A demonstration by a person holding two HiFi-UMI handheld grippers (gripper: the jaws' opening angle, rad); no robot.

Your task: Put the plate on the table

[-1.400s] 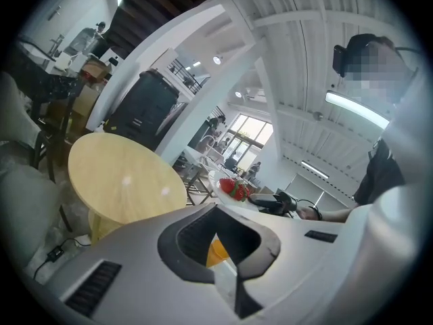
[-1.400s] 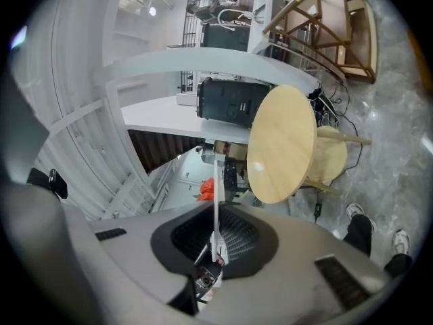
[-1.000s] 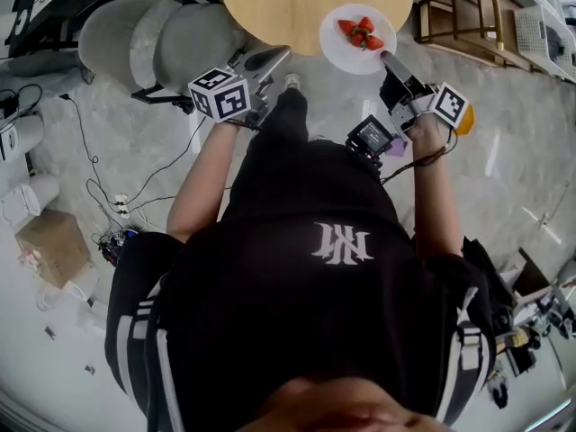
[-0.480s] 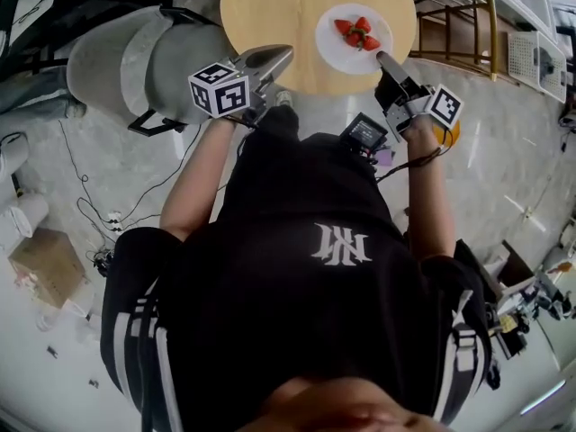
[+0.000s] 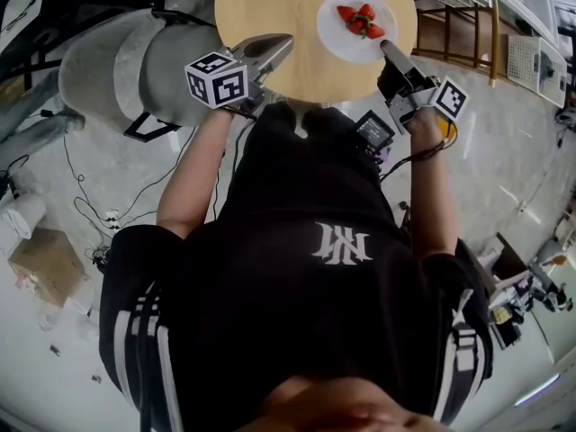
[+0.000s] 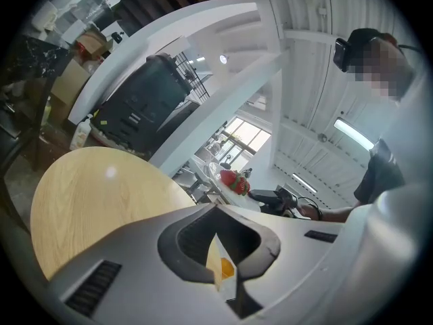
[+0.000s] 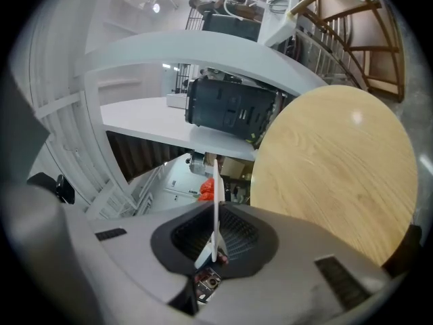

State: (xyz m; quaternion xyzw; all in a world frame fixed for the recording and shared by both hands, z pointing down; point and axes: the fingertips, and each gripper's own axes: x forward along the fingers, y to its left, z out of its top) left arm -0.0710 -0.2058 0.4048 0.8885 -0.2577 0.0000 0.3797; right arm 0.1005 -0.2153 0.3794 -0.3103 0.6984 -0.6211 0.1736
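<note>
The white plate [image 5: 345,40] carries several red strawberries [image 5: 360,21] and hangs over the right part of the round wooden table [image 5: 270,7]. My right gripper [image 5: 387,52] is shut on the plate's near rim. In the right gripper view the plate [image 7: 216,195] shows edge-on between the pads, with the strawberries [image 7: 206,190] behind it and the table [image 7: 331,175] to the right. My left gripper [image 5: 281,43] is shut and holds nothing, at the table's near left edge. In the left gripper view the plate [image 6: 218,177] is seen beyond the table [image 6: 88,195].
Grey round-backed chairs [image 5: 117,61] stand left of the table. A wooden rack [image 5: 459,21] stands at its right. Cables and a cardboard box [image 5: 45,264] lie on the floor at the left. The person's black-clad body fills the lower middle of the head view.
Both grippers have moved forward to the table. The plate, which overhung the table's near edge, now sits further in over the tabletop, still in the right gripper.
</note>
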